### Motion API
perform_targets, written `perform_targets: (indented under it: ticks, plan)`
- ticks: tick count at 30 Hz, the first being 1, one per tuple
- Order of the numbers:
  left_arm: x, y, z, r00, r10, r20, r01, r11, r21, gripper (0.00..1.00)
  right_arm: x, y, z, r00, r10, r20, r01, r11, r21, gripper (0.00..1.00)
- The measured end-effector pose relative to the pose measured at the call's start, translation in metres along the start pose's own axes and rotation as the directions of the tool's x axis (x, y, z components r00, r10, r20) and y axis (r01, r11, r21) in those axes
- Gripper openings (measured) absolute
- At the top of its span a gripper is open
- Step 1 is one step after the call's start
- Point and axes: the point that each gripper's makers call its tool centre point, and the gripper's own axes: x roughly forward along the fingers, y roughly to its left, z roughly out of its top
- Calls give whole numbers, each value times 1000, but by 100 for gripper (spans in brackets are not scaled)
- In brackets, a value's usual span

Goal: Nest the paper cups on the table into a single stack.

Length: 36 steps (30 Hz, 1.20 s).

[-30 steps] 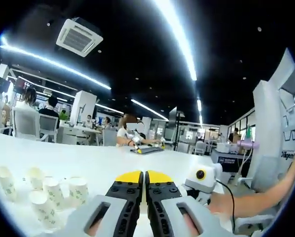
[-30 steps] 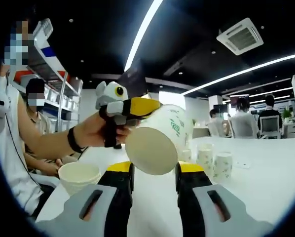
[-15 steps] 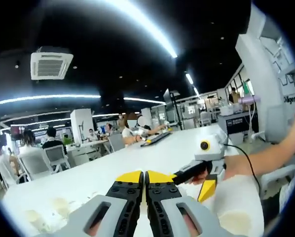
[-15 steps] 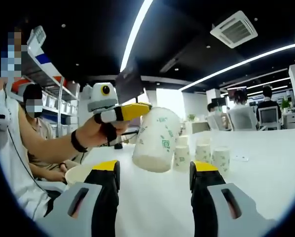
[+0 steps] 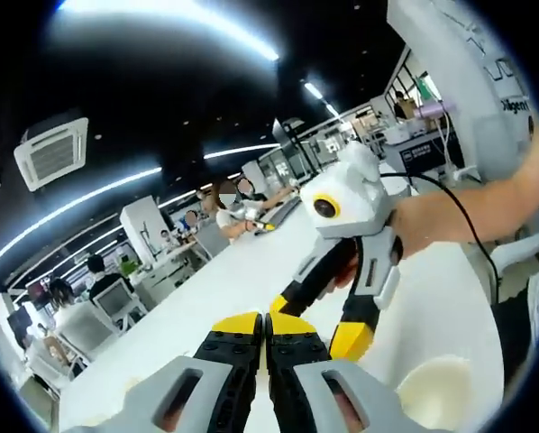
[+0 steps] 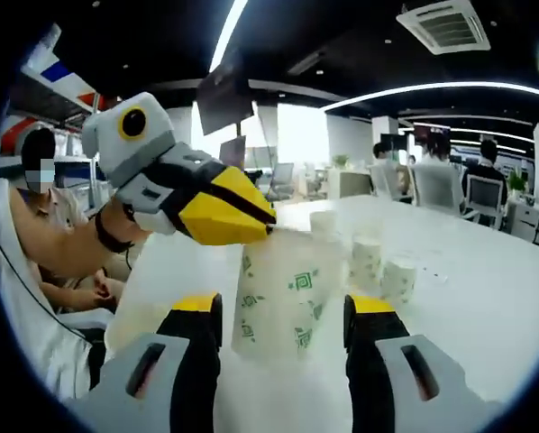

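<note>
In the right gripper view, I see my right gripper point(image 6: 281, 311) wide open, with its two yellow-tipped jaws far apart. Between them, a little further off, hangs a white paper cup point(image 6: 283, 293) with green marks on it. My right jaws are not touching it. The left gripper point(image 6: 197, 206) comes in from the left side of this view and pinches the cup at its top rim with its yellow tips. So the cup is held up by the left gripper, a bit tilted, above the white table point(image 6: 486, 307).

Behind the held cup stand more paper cups point(image 6: 378, 266) on the table, close together in a small group. Low on the left, beside my left jaw, there is another cup point(image 6: 134, 323), but it is blurry.

In the left gripper view, my left gripper's point(image 5: 265, 322) yellow tips sit pressed together with almost no gap. I cannot see the cup between them here. The right gripper point(image 5: 337, 311) comes in from the right side, held by a hand point(image 5: 423, 221), with its jaws spread apart. At the bottom right is the open top of a cup point(image 5: 436, 397) on the table point(image 5: 224, 284).

Far behind, people sit at desks in a big room with long lights on the ceiling.
</note>
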Motion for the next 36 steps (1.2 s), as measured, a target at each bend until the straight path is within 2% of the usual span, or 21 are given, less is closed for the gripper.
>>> perform_targets:
  ticks: [4, 8, 10, 11, 13, 15, 16, 18, 21, 22, 25, 31, 36]
  plan:
    - [-1, -6, 1, 1000, -21, -4, 21, 1000, 6, 2, 5, -1, -2, 999, 2, -40, -1, 1000, 14, 50]
    - [-3, -7, 0, 999, -41, 0, 41, 999, -16, 2, 6, 3, -5, 999, 17, -42, -15, 999, 44, 47]
    - [-3, -7, -3, 998, -57, 12, 58, 995, -80, 3, 6, 5, -7, 999, 13, -39, -11, 999, 47, 46]
    - [-4, -3, -3, 998, -58, 29, 61, 990, -127, 7, 5, 3, -9, 999, 1, -38, 0, 999, 39, 46]
    - [-6, 3, 1, 997, -41, 68, 51, 986, -159, 24, 3, 0, -11, 1000, -10, -29, 11, 999, 44, 46]
    - [-15, 6, 1, 998, -19, 67, 32, 981, -191, 27, -1, -3, -12, 1000, -24, -10, 25, 998, 56, 46]
    - [-20, 9, 3, 996, -2, 84, 19, 978, -206, 27, -3, -4, -12, 1000, -31, -1, 31, 998, 58, 46]
    - [-29, 15, 5, 993, 29, 116, 4, 960, -281, 27, -9, -7, -13, 999, -45, 17, 44, 997, 64, 46]
    - [-41, 13, 1, 988, 44, 149, 23, 908, -418, 27, -18, -8, -12, 996, -63, 57, 59, 996, 69, 46]
    - [-43, 12, -1, 988, 43, 147, 25, 903, -429, 27, -22, -8, -12, 995, -68, 68, 63, 995, 71, 46]
    - [-51, 1, -5, 989, 55, 140, 11, 902, -431, 28, -32, -9, -10, 991, -79, 109, 71, 994, 79, 46]
    - [-67, -7, -7, 982, 90, 165, 1, 875, -484, 30, -44, -1, -8, 985, -89, 147, 79, 994, 72, 46]
    - [-76, -12, -12, 983, 101, 152, -14, 871, -491, 31, -57, 10, -3, 979, -92, 182, 83, 995, 55, 46]
